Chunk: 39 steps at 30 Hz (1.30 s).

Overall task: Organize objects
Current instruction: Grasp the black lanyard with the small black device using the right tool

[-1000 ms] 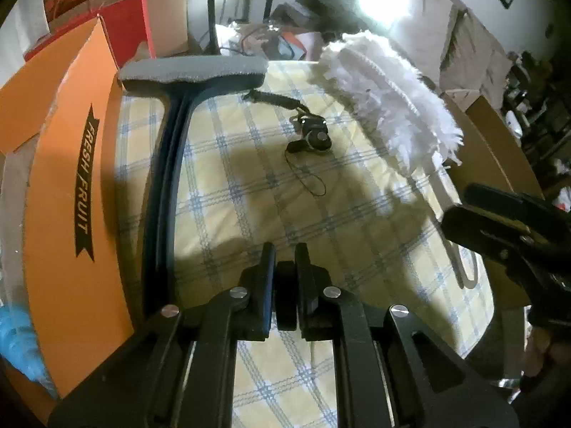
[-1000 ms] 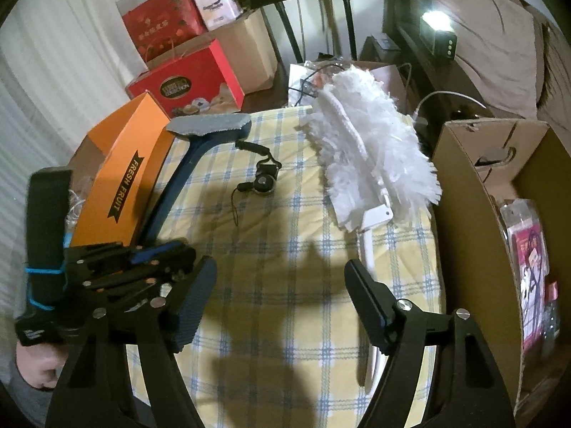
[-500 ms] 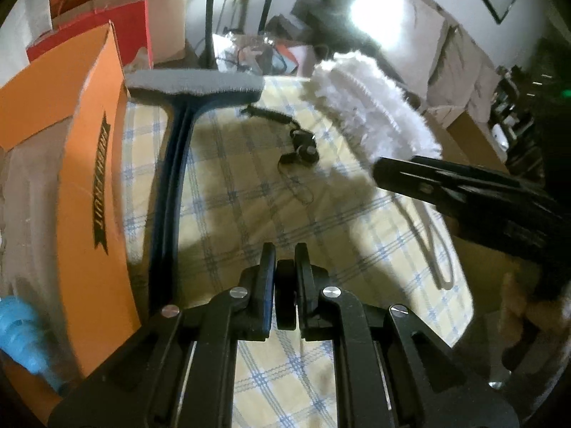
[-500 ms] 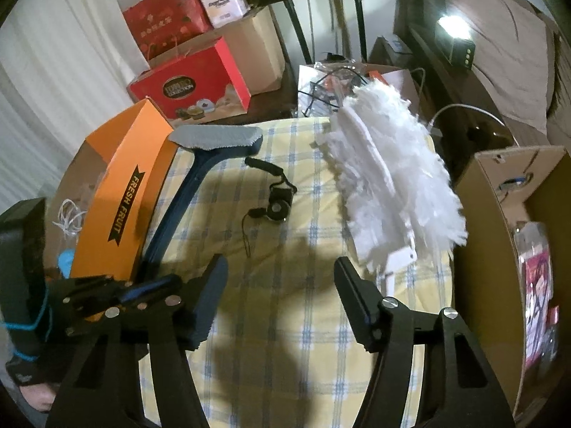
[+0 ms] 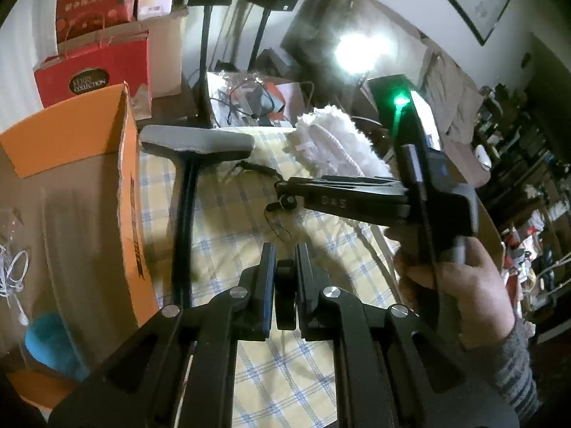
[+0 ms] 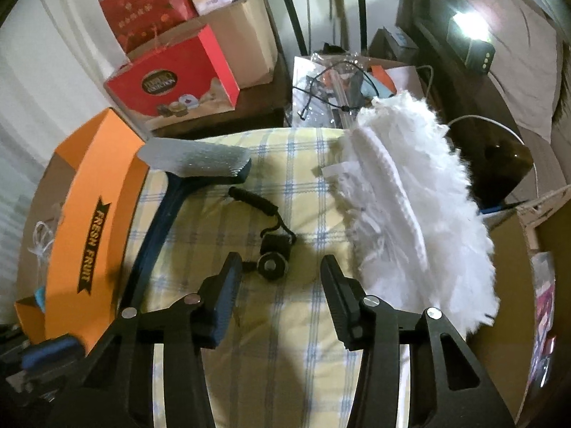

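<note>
A small black round gadget with a strap (image 6: 273,262) lies on the yellow checked tablecloth (image 6: 303,349). My right gripper (image 6: 282,271) is open, its fingers on either side of the gadget, just short of it. My left gripper (image 5: 285,249) is shut on a small black round piece (image 5: 285,296) and hangs over the near part of the cloth. A dark-handled brush with a grey head (image 6: 194,162) lies along the left. A white fluffy duster (image 6: 410,214) lies on the right. In the left wrist view the right gripper body (image 5: 357,199) hides most of the gadget.
An orange "FRESH FRUIT" box (image 6: 85,228) stands at the table's left edge, with white cable (image 5: 12,278) and a blue object (image 5: 50,346) inside. A brown cardboard box (image 6: 535,285) stands at the right. Red gift boxes (image 6: 171,82) and stands are behind.
My right gripper has moved forward over the table and now brackets the black gadget, still open. My left gripper has stayed shut and tilted up a little.
</note>
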### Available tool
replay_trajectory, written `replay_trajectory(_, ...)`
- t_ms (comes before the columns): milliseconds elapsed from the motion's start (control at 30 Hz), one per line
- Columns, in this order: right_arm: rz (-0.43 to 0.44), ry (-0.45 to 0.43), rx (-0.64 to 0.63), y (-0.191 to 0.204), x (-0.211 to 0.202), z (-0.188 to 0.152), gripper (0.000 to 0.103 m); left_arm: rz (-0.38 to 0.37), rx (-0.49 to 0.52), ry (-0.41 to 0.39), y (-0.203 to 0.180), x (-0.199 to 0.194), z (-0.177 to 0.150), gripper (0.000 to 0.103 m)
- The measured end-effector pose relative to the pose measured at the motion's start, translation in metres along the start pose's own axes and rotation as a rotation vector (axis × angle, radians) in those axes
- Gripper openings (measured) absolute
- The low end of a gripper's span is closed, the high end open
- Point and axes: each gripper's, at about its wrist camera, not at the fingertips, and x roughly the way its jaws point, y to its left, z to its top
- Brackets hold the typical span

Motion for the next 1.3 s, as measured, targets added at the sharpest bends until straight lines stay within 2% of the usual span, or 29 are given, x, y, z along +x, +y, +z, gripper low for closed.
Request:
replay_trajectory(167,-0.011,-0.001,-0.006,0.001,0.012,0.014,0.047,-0.009,-0.020,-0.001,0.008,-0.001,0.004,0.010)
replay_trajectory(267,-0.030,0.030,-0.006,0.002,0.020,0.016,0.047,-0.005,-0.020,-0.001,0.011,-0.002,0.003,0.010)
replay_trajectory(367,-0.002,0.038,-0.003,0.004,0.023,0.012,0.047,-0.005,-0.017,-0.001,0.012,-0.003,0.003,0.010)
replay_trajectory(467,-0.012,0.015,-0.023,0.009,0.023,0.015,0.047,-0.003,-0.018,0.000,0.014,-0.003,0.003,0.010)
replay_trajectory(733,-0.033,0.035,-0.124,0.022,0.049,0.034,0.046,-0.004,-0.033,0.009,0.022,-0.002,0.003,0.010)
replay_trajectory(933,-0.061,0.046,-0.196,0.030,0.065,0.039,0.031,-0.003,-0.032,0.005,0.023,-0.003,0.006,0.010)
replay_trajectory(1033,-0.043,0.046,-0.198,0.029,0.066,0.040,0.024,-0.002,-0.032,0.003,0.024,-0.004,0.008,0.010)
replay_trajectory(1100,-0.027,0.049,-0.197,0.029,0.065,0.040,0.015,0.000,-0.034,0.002,0.025,-0.005,0.008,0.010)
replay_trajectory(1200,0.014,0.053,-0.182,0.028,0.061,0.035,0.010,0.000,-0.036,0.003,0.028,-0.006,0.007,0.010)
replay_trajectory(1300,0.093,0.037,-0.141,0.024,0.049,0.029,0.010,-0.003,-0.039,0.000,0.029,-0.010,0.006,0.010)
